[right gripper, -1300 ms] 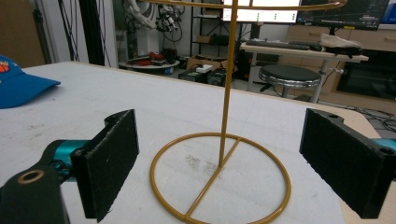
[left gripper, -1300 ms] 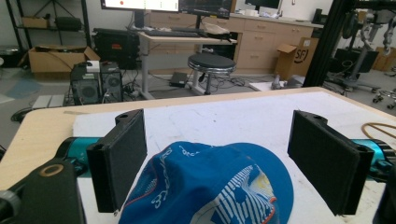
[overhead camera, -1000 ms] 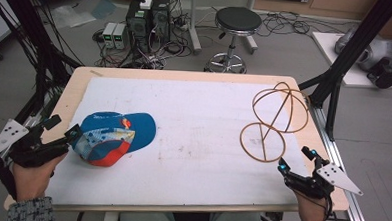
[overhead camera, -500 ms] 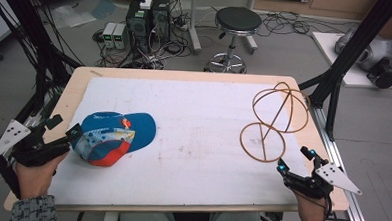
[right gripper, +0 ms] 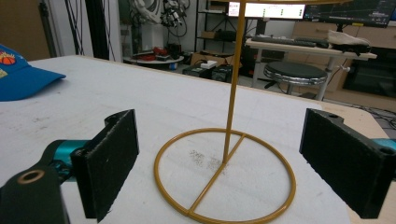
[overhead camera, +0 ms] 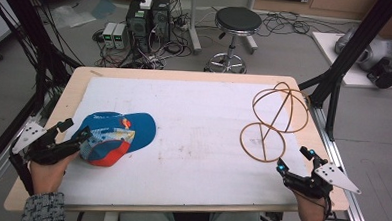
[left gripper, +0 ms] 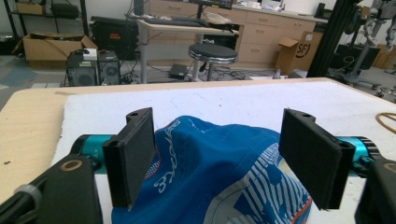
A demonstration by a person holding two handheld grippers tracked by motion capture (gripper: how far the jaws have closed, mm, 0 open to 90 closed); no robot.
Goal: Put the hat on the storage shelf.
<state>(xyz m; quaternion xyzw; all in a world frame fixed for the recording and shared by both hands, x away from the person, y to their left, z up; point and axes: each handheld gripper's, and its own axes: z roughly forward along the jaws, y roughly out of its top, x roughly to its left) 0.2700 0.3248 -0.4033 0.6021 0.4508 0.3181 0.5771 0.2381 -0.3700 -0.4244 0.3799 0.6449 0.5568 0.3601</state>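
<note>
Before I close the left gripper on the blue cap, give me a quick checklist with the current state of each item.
1. Left gripper jaws apart, having just been closing a little: ok.
2. Blue fabric baseball cap between those jaws, pads not yet pressing: ok.
3. Cap lies flat on the white table mat: ok.
4. Grip will catch the crown, not just loose fabric: cannot tell.
5. Right gripper open, holding nothing: ok.
6. Yellow wire hat stand upright, untouched between the right jaws: ok.
</note>
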